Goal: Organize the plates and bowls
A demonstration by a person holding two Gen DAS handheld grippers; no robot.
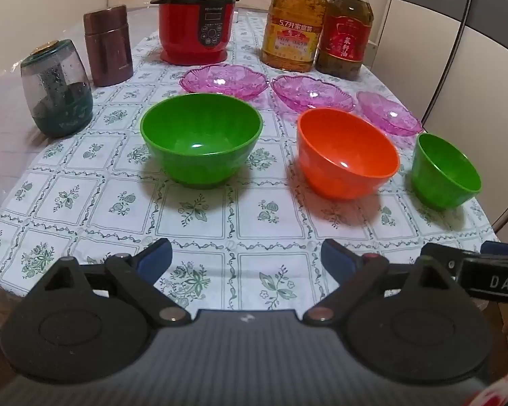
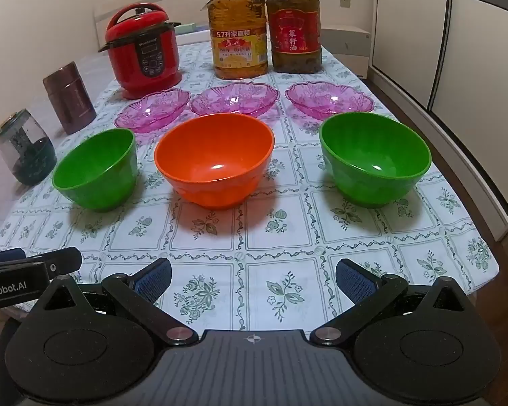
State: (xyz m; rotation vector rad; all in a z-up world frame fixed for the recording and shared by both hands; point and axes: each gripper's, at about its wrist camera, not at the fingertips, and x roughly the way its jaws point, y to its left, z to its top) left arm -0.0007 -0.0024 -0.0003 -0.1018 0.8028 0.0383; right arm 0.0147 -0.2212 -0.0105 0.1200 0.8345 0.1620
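Note:
Three bowls stand in a row on the flowered tablecloth: a green bowl [image 1: 201, 138] [image 2: 96, 169] at left, an orange bowl [image 1: 345, 157] [image 2: 215, 159] in the middle, a green bowl [image 1: 445, 171] [image 2: 374, 157] at right. Behind them lie three pink clear plates [image 1: 223, 79] [image 1: 311, 93] [image 1: 387, 111], seen in the right wrist view too [image 2: 152, 110] [image 2: 235, 98] [image 2: 328, 98]. My left gripper [image 1: 245, 260] is open and empty over the table's near edge. My right gripper [image 2: 252, 277] is open and empty beside it.
At the back stand a red rice cooker [image 1: 196, 17] [image 2: 142, 50] and two oil bottles [image 1: 293, 23] [image 1: 345, 30]. A brown flask [image 1: 108, 45] and a glass jar [image 1: 59, 89] stand at left. The table edge drops off at right [image 2: 484, 237].

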